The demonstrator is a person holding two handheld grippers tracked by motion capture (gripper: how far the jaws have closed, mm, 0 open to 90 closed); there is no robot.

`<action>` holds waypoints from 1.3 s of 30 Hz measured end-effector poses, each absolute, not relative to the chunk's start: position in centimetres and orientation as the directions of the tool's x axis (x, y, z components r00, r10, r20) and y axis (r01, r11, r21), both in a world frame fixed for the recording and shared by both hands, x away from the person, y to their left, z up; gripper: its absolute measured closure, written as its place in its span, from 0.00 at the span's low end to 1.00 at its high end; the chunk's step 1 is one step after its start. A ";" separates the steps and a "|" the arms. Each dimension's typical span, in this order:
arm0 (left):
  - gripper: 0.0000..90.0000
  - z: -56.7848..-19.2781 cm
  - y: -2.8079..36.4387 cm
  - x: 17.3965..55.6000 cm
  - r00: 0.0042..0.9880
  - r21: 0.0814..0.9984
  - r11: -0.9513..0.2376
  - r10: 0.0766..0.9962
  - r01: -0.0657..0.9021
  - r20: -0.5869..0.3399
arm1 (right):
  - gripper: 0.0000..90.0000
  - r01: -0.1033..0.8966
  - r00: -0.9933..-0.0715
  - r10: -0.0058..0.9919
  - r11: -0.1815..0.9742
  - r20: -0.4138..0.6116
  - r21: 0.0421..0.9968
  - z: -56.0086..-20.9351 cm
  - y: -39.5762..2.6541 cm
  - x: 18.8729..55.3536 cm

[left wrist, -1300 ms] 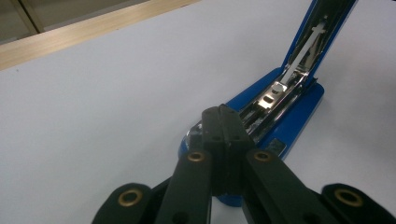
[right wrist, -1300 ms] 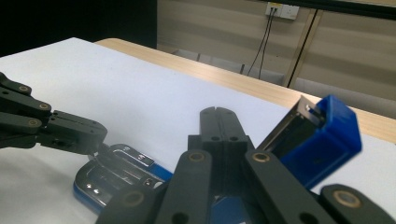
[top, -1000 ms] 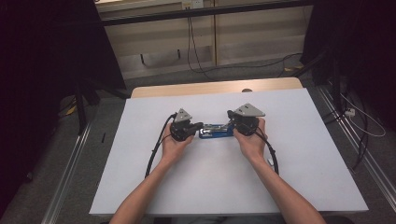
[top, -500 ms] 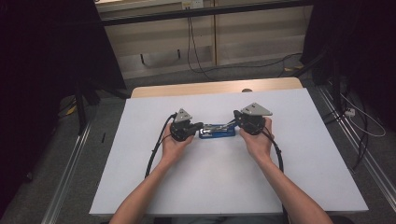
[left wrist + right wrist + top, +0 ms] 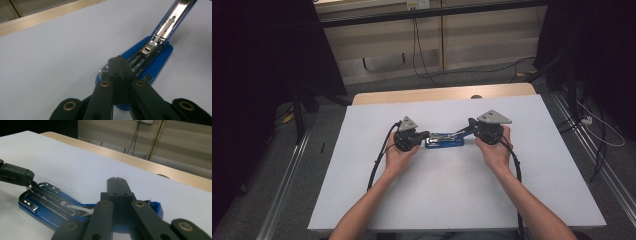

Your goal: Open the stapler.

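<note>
Left gripper (image 5: pixel 426 135) and right gripper (image 5: pixel 471 123), jaws clenched, meet an opened blue stapler (image 5: pixel 444 142) between them; forearms converge.

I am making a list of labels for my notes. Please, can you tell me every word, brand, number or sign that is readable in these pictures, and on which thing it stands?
None can be read.
Blue stapler, lying opened on the white table: no readable print on its base, metal magazine or raised top.
Left gripper and right gripper: plain black jaws with brass rivets, no markings.
Wall socket behind the table: too blurred to tell.
</note>
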State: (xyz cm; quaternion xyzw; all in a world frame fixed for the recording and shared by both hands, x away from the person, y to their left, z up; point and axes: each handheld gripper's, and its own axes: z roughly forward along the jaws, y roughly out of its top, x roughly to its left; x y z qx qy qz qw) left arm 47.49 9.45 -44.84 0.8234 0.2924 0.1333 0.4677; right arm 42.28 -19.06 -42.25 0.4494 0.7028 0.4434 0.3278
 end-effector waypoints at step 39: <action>1.00 -44.9 9.5 47.5 0.791 0.849 -0.382 0.608 0.365 -0.067 | 1.00 0.420 -0.373 0.927 0.212 -0.045 0.882 -44.6 -22.1 41.6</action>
